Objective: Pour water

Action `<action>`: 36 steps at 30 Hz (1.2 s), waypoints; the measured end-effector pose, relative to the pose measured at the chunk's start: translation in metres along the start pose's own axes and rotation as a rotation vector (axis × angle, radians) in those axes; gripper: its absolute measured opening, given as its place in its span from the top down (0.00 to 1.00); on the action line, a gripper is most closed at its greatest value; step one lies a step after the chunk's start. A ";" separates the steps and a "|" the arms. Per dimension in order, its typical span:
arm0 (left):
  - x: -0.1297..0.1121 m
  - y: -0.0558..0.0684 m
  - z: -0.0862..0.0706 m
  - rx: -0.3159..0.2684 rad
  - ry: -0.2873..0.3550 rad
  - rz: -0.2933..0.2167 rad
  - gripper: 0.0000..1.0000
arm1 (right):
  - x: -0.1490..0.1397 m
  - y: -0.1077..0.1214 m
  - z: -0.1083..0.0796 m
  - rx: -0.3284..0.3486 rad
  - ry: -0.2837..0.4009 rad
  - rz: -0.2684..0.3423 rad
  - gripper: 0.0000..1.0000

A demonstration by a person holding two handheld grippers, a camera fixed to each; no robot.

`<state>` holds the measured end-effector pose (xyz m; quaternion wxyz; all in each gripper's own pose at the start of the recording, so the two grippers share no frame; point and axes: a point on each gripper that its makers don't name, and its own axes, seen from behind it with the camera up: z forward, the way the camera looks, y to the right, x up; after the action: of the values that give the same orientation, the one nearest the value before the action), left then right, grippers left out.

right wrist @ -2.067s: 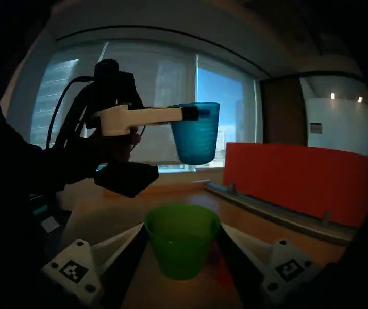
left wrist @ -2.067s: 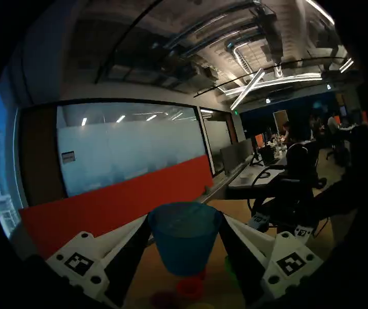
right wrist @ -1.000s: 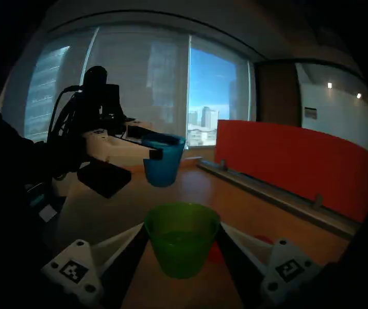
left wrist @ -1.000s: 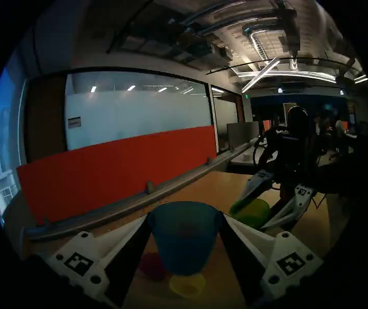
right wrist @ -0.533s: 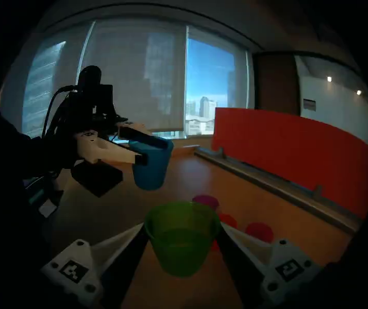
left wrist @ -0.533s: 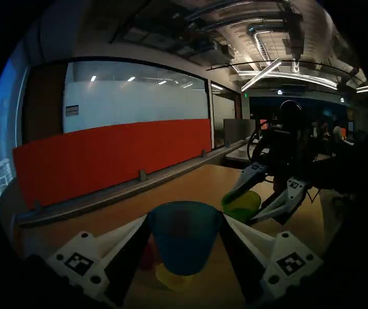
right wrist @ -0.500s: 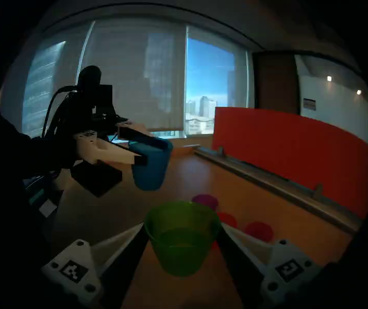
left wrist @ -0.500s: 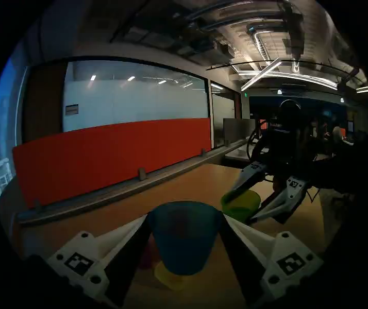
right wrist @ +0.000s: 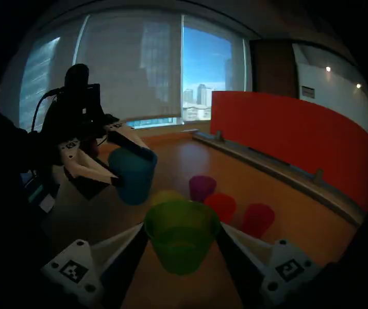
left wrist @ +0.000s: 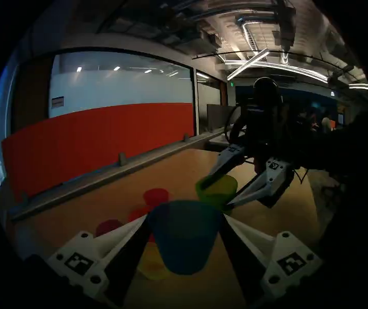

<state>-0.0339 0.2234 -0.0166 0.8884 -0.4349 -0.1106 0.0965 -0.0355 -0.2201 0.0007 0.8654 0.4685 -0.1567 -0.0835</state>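
Note:
In the left gripper view my left gripper [left wrist: 185, 238] is shut on a blue cup [left wrist: 185, 242], held upright above the wooden table [left wrist: 184, 172]. Farther off, the right gripper [left wrist: 220, 186] holds a green cup [left wrist: 216, 190]. In the right gripper view my right gripper [right wrist: 182, 242] is shut on that green cup [right wrist: 182, 242], upright with liquid inside. The left gripper [right wrist: 124, 172] appears there at left, carrying the blue cup [right wrist: 132, 175] just above the table [right wrist: 297, 221]. Both cups hang close together over a cluster of small cups.
Purple [right wrist: 202, 187], red [right wrist: 221, 206], dark red [right wrist: 257, 218] and yellow [right wrist: 166, 196] cups stand on the table between the grippers. A red partition [right wrist: 307, 139] with a metal rail [right wrist: 266, 159] borders the far side. A dark-sleeved person [right wrist: 9, 154] holds the grippers.
Both grippers have come lower and closer to the table and to each other. The cluster of small cups has come into fuller view below them.

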 end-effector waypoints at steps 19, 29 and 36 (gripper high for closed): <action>-0.050 0.023 0.024 -0.067 -0.099 0.007 0.12 | -0.037 0.008 0.007 -0.003 -0.083 0.028 0.10; -0.077 0.030 0.026 -0.087 -0.174 0.019 0.12 | -0.051 0.010 0.012 -0.006 -0.106 0.040 0.10; -0.097 0.035 0.024 -0.110 -0.237 0.040 0.12 | -0.062 0.011 0.015 -0.009 -0.126 0.041 0.10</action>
<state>-0.1363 0.2369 -0.0409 0.8419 -0.4705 -0.2113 0.1589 -0.0988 -0.2079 0.0057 0.8575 0.4549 -0.2203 -0.0958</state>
